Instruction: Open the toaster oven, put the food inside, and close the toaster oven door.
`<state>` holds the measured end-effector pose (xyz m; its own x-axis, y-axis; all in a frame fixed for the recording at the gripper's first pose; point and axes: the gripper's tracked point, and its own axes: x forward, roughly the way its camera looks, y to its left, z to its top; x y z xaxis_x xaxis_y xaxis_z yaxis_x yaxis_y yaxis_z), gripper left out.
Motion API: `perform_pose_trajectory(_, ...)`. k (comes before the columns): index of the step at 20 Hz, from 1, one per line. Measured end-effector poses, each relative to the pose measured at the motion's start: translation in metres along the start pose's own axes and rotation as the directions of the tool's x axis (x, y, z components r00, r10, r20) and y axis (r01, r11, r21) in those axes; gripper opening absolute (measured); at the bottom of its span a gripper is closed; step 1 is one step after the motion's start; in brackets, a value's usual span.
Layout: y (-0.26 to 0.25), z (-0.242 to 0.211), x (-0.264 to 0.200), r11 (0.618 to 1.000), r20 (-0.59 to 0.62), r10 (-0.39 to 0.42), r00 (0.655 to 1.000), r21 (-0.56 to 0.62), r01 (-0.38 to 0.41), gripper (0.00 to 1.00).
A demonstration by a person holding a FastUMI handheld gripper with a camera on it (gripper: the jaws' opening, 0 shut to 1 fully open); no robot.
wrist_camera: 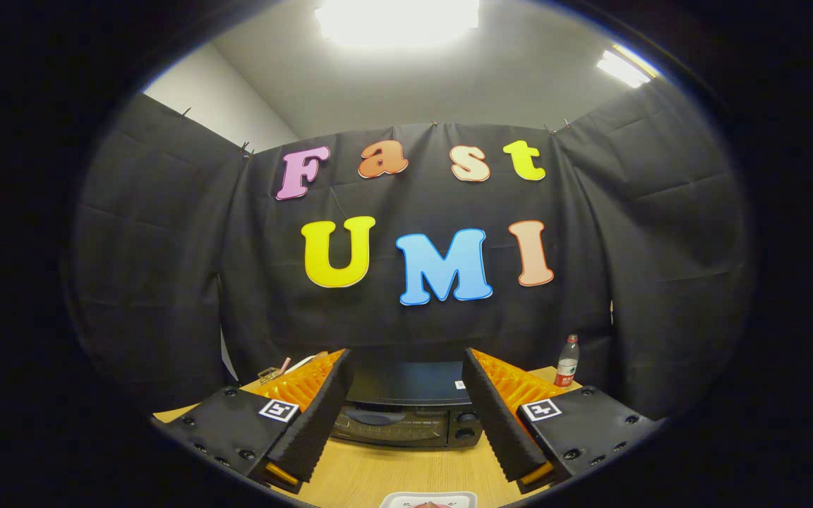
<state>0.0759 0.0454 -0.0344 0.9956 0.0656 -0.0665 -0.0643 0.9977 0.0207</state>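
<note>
- Between my two fingers [322, 416], and beyond them, sits the toaster oven [406, 409] on the wooden table [406, 473], its door shut and its front facing me.
- My gripper [406, 423] is spread wide, with nothing between the fingers; they hang above the table and frame the oven on either side without touching it.
- Two round knobs [466, 425] stand one above the other at the right end of the oven's front, just inside my right finger.
- Close below me, nearer than the fingertips, lies a white tray [428, 499] at the table's near edge, holding something reddish that I cannot make out; only its far rim is visible.
- Past my right finger, near the table's back right corner, a clear plastic bottle [567, 361] with a red cap and red label stands upright against the black cloth wall [166, 282].
- Past my left finger, small items [276, 370] lie by the table's back left; I cannot tell what they are.
</note>
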Motion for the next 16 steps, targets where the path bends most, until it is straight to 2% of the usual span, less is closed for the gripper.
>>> perform_pose_trajectory(11,0.040,-0.073,0.090,0.999,-0.135,0.046,0.990,0.003,-0.046,0.99)
perform_pose_trajectory(16,0.042,-0.113,0.126,1.000,-0.202,0.021,0.979,0.010,-0.019,0.99)
